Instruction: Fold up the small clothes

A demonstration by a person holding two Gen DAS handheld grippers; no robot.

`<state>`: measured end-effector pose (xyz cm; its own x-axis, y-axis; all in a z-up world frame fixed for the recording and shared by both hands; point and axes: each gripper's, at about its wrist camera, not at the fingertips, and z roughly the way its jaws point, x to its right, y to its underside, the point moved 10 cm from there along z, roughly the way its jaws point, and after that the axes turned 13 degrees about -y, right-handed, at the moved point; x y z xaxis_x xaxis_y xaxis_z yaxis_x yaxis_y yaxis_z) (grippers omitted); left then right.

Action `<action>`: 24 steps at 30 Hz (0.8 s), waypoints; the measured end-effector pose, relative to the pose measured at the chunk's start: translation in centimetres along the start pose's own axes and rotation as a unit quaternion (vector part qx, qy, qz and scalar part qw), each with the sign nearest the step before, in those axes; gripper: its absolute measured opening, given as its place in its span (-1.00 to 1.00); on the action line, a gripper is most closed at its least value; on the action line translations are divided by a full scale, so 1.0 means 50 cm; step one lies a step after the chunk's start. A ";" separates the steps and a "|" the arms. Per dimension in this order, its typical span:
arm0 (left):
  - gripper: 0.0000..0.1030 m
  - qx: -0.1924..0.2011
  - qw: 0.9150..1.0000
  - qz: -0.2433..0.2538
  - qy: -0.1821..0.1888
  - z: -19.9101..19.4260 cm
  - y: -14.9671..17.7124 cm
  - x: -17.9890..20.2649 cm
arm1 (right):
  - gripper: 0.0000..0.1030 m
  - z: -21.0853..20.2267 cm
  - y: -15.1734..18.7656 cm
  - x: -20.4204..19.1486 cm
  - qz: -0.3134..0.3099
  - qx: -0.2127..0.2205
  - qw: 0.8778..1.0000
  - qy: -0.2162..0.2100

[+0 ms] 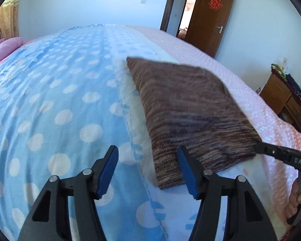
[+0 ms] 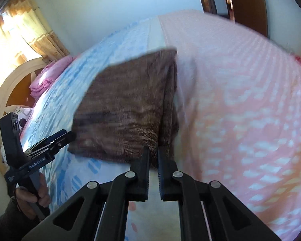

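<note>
Brown knit garment (image 1: 192,116) lies folded on bed (image 1: 50,100), straddling blue and pink covers. Soft, limp, light knit (my guess): you should pinch at corners, through all layers. Right gripper (image 2: 153,156) nearly closed, pinching near corner. Left gripper (image 1: 148,170) wide open, empty, beside near edge. Count: one garment, two grippers.

Pale blue walls (image 1: 90,6); open brown door (image 1: 210,16); sunlit curtain (image 2: 30,26); wooden cabinet (image 1: 279,94) beside bed (image 1: 50,92).
</note>
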<state>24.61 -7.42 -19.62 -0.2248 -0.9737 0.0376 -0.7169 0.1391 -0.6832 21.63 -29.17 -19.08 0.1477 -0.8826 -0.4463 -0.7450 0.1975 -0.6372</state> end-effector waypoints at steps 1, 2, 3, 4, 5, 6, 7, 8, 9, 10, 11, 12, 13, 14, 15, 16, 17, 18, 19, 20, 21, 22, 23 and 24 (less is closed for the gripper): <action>0.23 0.013 1.000 0.003 -0.001 -0.011 -0.018 -0.001 | -0.84 -0.009 -0.024 -0.009 -0.016 0.015 1.000 0.004; 0.23 0.031 0.999 0.009 -0.010 -0.019 -0.046 -0.001 | -0.83 -0.009 -0.052 -0.021 -0.036 0.026 0.999 0.007; 0.24 0.042 0.999 0.014 -0.016 -0.021 -0.067 0.002 | -0.83 -0.001 -0.069 -0.029 -0.051 0.027 0.998 0.011; 0.24 0.053 0.998 0.021 -0.021 -0.022 -0.089 0.009 | -0.83 0.012 -0.085 -0.035 -0.063 0.026 0.998 0.014; 0.24 0.061 0.997 0.026 -0.026 -0.016 -0.115 0.017 | -0.83 0.032 -0.101 -0.038 -0.075 0.022 0.997 0.017; 0.24 0.065 0.997 0.025 -0.029 -0.006 -0.140 0.025 | -0.83 0.057 -0.120 -0.036 -0.083 0.015 0.996 0.023; 0.24 0.066 0.997 0.020 -0.030 0.004 -0.157 0.030 | -0.83 0.072 -0.135 -0.028 -0.085 0.011 0.996 0.031; 0.27 0.060 0.998 0.010 -0.032 0.022 -0.178 0.032 | -0.83 0.081 -0.151 -0.018 -0.080 0.013 0.996 0.036; 0.28 0.049 0.998 -0.007 -0.037 0.044 -0.196 0.029 | -0.83 0.081 -0.165 -0.011 -0.063 0.020 0.997 0.026; 0.29 0.041 0.998 -0.020 -0.035 0.061 -0.208 0.026 | -0.83 0.078 -0.173 -0.005 -0.047 0.025 0.999 0.013; 0.32 0.029 0.998 -0.034 -0.031 0.080 -0.218 0.024 | -0.83 0.070 -0.179 0.004 -0.030 0.032 0.999 0.004; 0.33 0.018 0.998 -0.042 -0.032 0.097 -0.221 0.021 | -0.83 0.061 -0.181 0.010 -0.025 0.036 0.999 0.005; 0.33 0.007 0.998 -0.047 -0.034 0.114 -0.221 0.018 | -0.83 0.049 -0.177 0.018 -0.024 0.037 0.999 0.008; 0.33 -0.005 0.998 -0.049 -0.033 0.131 -0.216 0.018 | -0.83 0.041 -0.170 0.021 -0.023 0.035 0.999 0.009; 0.33 -0.016 0.998 -0.048 -0.029 0.146 -0.205 0.021 | -0.83 0.032 -0.158 0.025 -0.021 0.028 0.999 0.007; 0.33 -0.026 0.998 -0.044 -0.028 0.161 -0.190 0.023 | -0.83 0.021 -0.144 0.030 -0.019 0.025 0.999 0.008; 0.33 -0.035 0.998 -0.039 -0.031 0.175 -0.172 0.025 | -0.83 0.010 -0.134 0.035 -0.018 0.025 0.999 0.015; 0.35 -0.040 0.998 -0.035 -0.034 0.181 -0.155 0.029 | -0.83 0.001 -0.123 0.041 -0.019 0.024 0.999 0.025; 0.46 -0.041 0.998 -0.035 -0.034 0.188 -0.139 0.031 | -0.83 -0.003 -0.117 0.041 -0.021 0.024 0.999 0.027; 0.51 -0.034 0.998 -0.039 -0.037 0.191 -0.129 0.029 | -0.83 -0.002 -0.115 0.035 -0.025 0.026 0.999 0.021; 0.52 -0.028 0.998 -0.040 -0.038 0.187 -0.127 0.029 | -0.83 0.002 -0.115 0.023 -0.030 0.029 0.999 0.007; 0.55 -0.026 0.998 -0.039 -0.040 0.183 -0.129 0.029 | -0.83 0.011 -0.118 0.009 -0.034 0.030 0.999 -0.008; 0.59 -0.027 0.998 -0.036 -0.049 0.183 -0.128 0.028 | -0.83 0.023 -0.119 -0.004 -0.034 0.028 0.999 -0.022; 0.60 -0.027 0.998 -0.032 -0.053 0.182 -0.128 0.030 | -0.83 0.041 -0.119 -0.020 -0.034 0.022 0.998 -0.037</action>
<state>34.87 -11.41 -21.84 -0.1080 -0.9941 0.0013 -0.7623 0.0819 -0.6420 27.24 -28.61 -16.12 0.2459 -0.8607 -0.4459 -0.7021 0.1590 -0.6941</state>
